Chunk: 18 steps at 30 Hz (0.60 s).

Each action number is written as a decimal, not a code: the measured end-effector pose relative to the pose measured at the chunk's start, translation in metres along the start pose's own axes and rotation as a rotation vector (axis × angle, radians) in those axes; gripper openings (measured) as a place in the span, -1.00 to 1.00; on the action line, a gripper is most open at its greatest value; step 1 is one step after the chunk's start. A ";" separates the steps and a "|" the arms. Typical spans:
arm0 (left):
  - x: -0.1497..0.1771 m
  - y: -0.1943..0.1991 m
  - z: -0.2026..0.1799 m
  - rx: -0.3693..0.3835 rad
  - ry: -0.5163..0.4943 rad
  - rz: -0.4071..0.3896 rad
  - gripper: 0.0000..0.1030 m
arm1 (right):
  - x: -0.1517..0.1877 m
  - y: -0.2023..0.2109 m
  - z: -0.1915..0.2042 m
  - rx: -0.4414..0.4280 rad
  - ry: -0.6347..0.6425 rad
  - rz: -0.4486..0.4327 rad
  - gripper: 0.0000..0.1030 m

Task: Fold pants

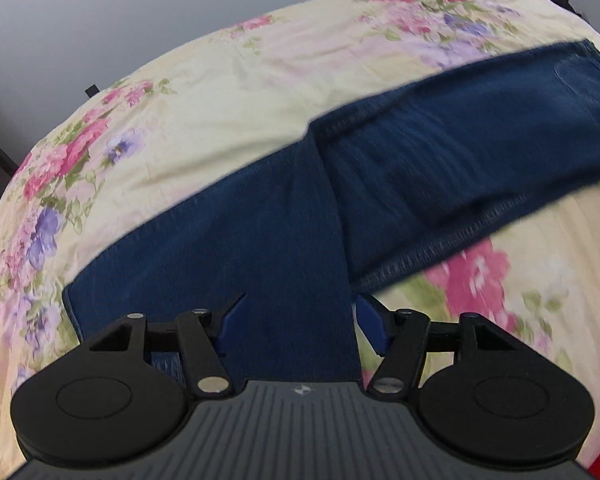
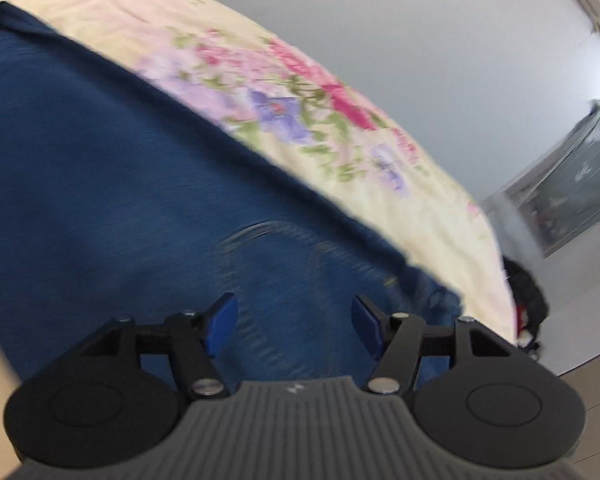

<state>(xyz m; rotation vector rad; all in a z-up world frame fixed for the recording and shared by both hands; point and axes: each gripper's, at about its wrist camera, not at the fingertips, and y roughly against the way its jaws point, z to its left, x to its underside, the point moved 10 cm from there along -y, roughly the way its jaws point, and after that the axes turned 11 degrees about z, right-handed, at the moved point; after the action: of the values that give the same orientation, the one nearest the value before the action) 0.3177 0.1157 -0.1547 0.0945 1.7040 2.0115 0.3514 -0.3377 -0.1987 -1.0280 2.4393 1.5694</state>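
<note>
Between and just beyond the spread fingers of the left gripper (image 1: 296, 322) lies the dark blue pants (image 1: 440, 168), stretched flat across a floral bedsheet (image 1: 204, 92). One band of the denim runs straight up between the two blue pads, and a folded layer with a stitched hem crosses it ahead of the fingers and off to their right. The pads stand wide apart and press on nothing; the cloth lies loose under them.

The right gripper (image 2: 294, 320) hangs over another stretch of the same pants, where a curved pocket seam (image 2: 284, 236) shows just ahead of its fingertips. Its fingers are released too, parted with only flat denim beneath the gap. The picture there is smeared with motion. Past the pants' far edge the flowered sheet carries on, and beyond it stands a pale wall (image 2: 440, 52) with a dark bundle (image 2: 526, 300) off to the right of the fingers.
</note>
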 end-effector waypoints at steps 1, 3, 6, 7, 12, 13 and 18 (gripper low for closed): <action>0.015 -0.002 -0.006 0.000 -0.020 0.018 0.41 | 0.007 0.005 0.012 -0.014 0.000 -0.002 0.14; 0.041 -0.005 -0.016 -0.025 -0.035 0.034 0.41 | 0.019 0.013 0.033 -0.013 0.000 -0.016 0.15; 0.067 -0.016 -0.024 -0.100 0.013 0.072 0.41 | 0.034 0.024 0.041 0.027 -0.064 -0.028 0.15; 0.074 -0.022 -0.025 -0.135 0.037 0.087 0.41 | 0.037 0.026 0.040 0.023 -0.104 -0.031 0.15; 0.099 -0.044 -0.028 -0.244 0.146 0.111 0.42 | 0.047 0.035 0.031 0.012 -0.271 -0.027 0.21; 0.101 -0.045 -0.027 -0.255 0.173 0.105 0.42 | 0.048 0.037 0.031 0.010 -0.290 -0.027 0.22; 0.098 -0.031 -0.022 -0.240 0.258 0.020 -0.52 | 0.050 0.044 0.037 0.011 -0.330 -0.017 0.28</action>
<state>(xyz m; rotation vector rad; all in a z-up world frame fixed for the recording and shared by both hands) 0.2345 0.1391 -0.2143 -0.2408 1.5962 2.3082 0.2771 -0.3203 -0.2015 -0.7175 2.2075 1.5734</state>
